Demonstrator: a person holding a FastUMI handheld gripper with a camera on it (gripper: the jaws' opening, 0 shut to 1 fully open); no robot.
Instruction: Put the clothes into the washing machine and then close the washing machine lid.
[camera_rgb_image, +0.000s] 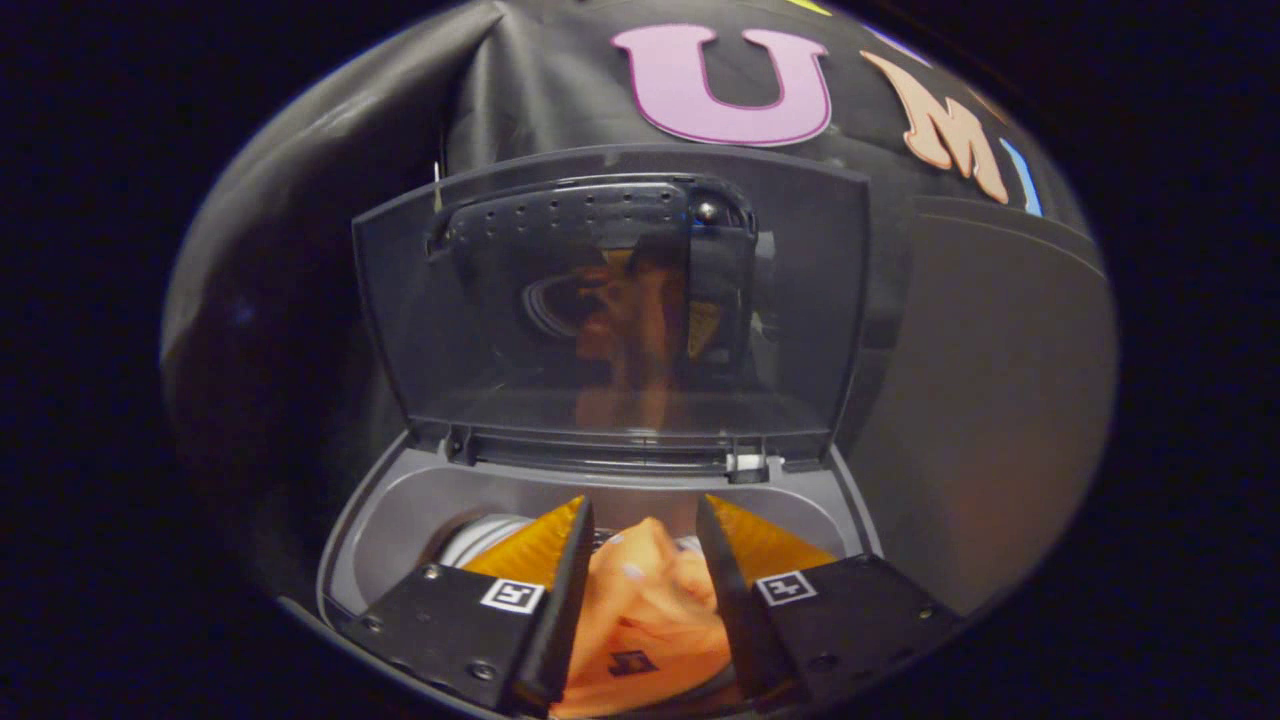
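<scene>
An orange garment (645, 600) is bunched between my two fingers and fills the gap from side to side. My gripper (640, 505) is shut on it, both fingers pressing into the folds. It hangs right over the mouth of the grey washing machine (400, 510), with a bit of the metal drum (485, 535) showing beside the left finger. The machine's translucent lid (800, 300) stands upright on its hinge just beyond the fingertips and reflects the orange cloth.
The booth's black cloth wall (330, 200) rises close behind and to the left of the lid. A plain grey panel (990, 400) stands to the right of the machine. The hinge bar (600, 450) runs across the back of the opening.
</scene>
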